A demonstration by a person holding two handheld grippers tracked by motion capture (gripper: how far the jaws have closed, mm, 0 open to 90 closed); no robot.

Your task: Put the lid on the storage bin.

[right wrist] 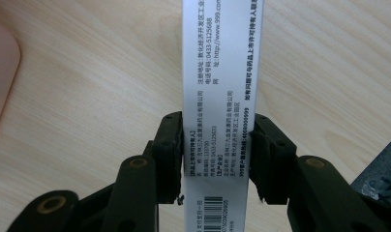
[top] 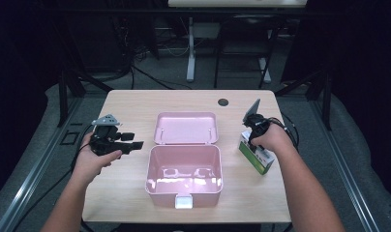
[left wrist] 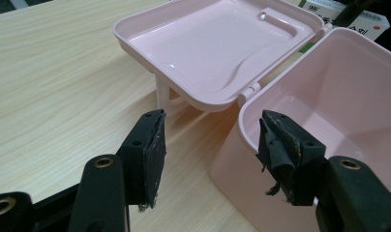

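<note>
**Carton gripped beside the open box**

The right tool (right wrist: 215,159) pinches a white and green medicine carton (right wrist: 221,72) across its narrow sides; the carton stands on the bench (top: 130,104), to the right of the pink box (top: 184,186). The lid (top: 186,127) lies folded back, so the box seems ready to receive the carton from above. The left tool (left wrist: 210,145) hovers with jaws spread and empty, just beside the box rim, probably to steady it.

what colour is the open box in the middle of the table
The open box is pale pink, lid included, with a whitish front latch; the high view shows it best.
</note>
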